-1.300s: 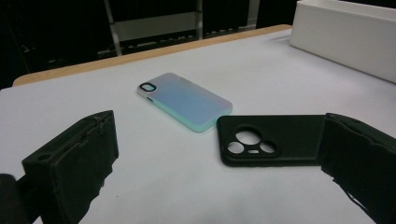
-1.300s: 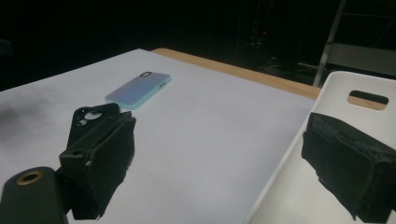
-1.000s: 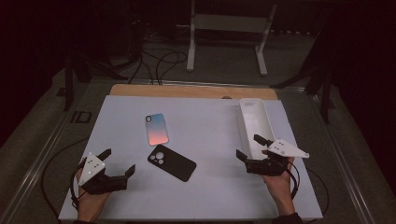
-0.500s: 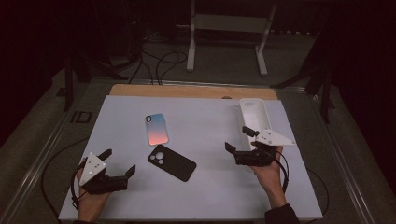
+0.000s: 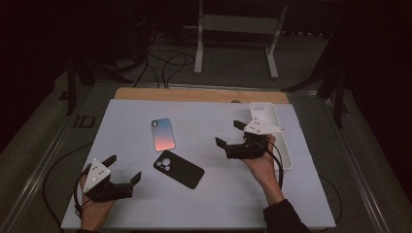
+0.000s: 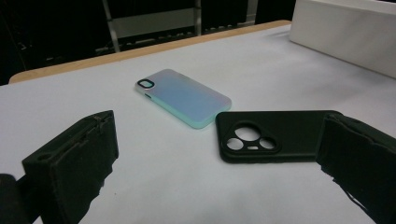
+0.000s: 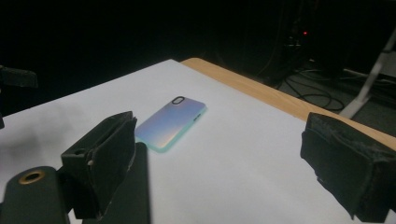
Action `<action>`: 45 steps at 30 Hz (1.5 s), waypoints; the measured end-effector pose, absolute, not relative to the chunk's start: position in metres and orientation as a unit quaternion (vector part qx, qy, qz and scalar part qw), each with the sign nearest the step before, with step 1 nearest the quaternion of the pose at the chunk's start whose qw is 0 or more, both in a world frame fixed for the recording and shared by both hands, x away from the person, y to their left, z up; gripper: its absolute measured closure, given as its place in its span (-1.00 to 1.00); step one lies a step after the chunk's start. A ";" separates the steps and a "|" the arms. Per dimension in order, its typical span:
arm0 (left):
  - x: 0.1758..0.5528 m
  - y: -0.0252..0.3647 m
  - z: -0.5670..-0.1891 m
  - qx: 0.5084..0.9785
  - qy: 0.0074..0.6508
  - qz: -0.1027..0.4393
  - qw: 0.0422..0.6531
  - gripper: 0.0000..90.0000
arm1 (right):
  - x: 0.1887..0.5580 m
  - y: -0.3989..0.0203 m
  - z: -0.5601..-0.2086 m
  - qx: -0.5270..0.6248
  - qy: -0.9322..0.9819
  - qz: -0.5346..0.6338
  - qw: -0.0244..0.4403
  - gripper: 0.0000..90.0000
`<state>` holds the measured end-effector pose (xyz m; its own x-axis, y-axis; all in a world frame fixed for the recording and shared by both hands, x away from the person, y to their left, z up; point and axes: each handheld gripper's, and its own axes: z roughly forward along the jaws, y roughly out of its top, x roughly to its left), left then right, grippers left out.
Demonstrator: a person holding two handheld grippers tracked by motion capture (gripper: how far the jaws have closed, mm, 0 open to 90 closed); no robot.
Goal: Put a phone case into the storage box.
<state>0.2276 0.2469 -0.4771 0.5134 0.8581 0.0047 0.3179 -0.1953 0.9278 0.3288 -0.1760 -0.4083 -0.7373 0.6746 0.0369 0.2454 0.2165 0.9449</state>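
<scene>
Fingers of the right gripper stand wide apart with nothing between them, held above the white desk just beside the long white tray at the desk's right edge. They aim toward the middle of the desk, where two phone cases lie flat and face down. The pastel case, blue shading into pink, lies nearer the far side with its camera hole at the far end; in the right gripper view it shows ahead, close to the left finger and well apart from the right one. The black case, with three round camera openings, lies near the pastel case on the person's side, angled across the desk, the two close but not touching. The left gripper rests low at the near left corner in the person's left hand, its fingers also spread with nothing held. In the left gripper view the black case lies just ahead, partly behind the right finger, with the pastel case beyond it.
</scene>
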 end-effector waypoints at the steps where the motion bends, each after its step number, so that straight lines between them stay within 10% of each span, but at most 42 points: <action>1: 0.228 0.247 -0.477 0.721 0.407 0.278 0.486 -1.00 | 0.332 -0.172 -0.407 0.303 0.758 0.544 0.195 -0.77; 22: 0.228 0.248 -0.477 0.723 0.406 0.276 0.485 -1.00 | 0.373 -0.117 -0.397 0.285 0.784 0.525 0.170 -0.64; 45: 0.228 0.248 -0.478 0.724 0.406 0.275 0.485 -1.00 | 0.417 -0.067 -0.414 0.312 0.805 0.487 0.136 0.74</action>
